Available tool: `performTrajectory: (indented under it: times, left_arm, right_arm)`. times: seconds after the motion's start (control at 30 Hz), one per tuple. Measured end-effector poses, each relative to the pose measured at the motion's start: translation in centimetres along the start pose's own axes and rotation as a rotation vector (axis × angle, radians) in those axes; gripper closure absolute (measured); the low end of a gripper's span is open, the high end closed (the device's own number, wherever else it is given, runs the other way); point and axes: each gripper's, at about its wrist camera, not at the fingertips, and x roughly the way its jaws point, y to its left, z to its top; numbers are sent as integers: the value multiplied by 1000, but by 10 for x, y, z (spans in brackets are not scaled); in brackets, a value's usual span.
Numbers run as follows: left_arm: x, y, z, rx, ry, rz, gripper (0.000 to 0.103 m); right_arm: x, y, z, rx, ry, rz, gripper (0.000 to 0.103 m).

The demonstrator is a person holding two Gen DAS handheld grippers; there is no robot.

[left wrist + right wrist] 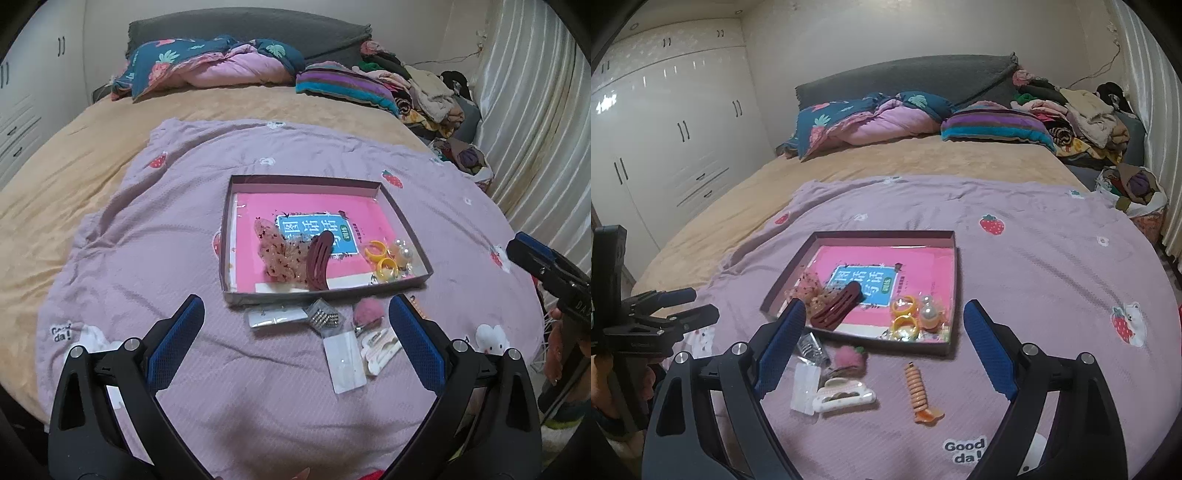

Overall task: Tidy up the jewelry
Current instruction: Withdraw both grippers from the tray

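1. A shallow box [951, 291] lies on the lilac blanket [1052, 280] spread over the bed, and it already holds a dark red hair clip [836, 301], a sheer dotted bow [809, 290], yellow rings [905, 317] and a pearl piece [929, 314].
2. Outside the box, along its near edge, a few pieces are left: a pink fuzzy clip [849, 360], a white claw clip [846, 397], an orange spiral hair tie [918, 387] and some small clear packets [345, 356].
3. The right gripper [884, 345] has its jaws spread wide with nothing between them; the left gripper [295, 336] is likewise wide and empty.
4. Both hover above the blanket, short of the loose pieces and touching none.
5. The spiral tie lies just ahead of the right jaws, roughly centred in their gap, its long axis running away from the camera (so the jaws would close across its width).
6. The right hand looks nearer to the tie and the white clip; the packets sit straight ahead of the left jaws.
7. My guess is that the tie goes into the box next.
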Motion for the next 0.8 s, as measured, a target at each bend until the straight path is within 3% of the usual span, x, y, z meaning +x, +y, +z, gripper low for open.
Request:
performTrajectory:
  times: [0.33,0.8]
  left_arm:
    - [-8,5,-25,16,3,40,9]
    - [-10,-5,-51,62,-5,29,9]
  right_arm:
    - [-7,17,-20,-41,16,-18,17]
    - [-10,17,-61,-31,80,-42,16]
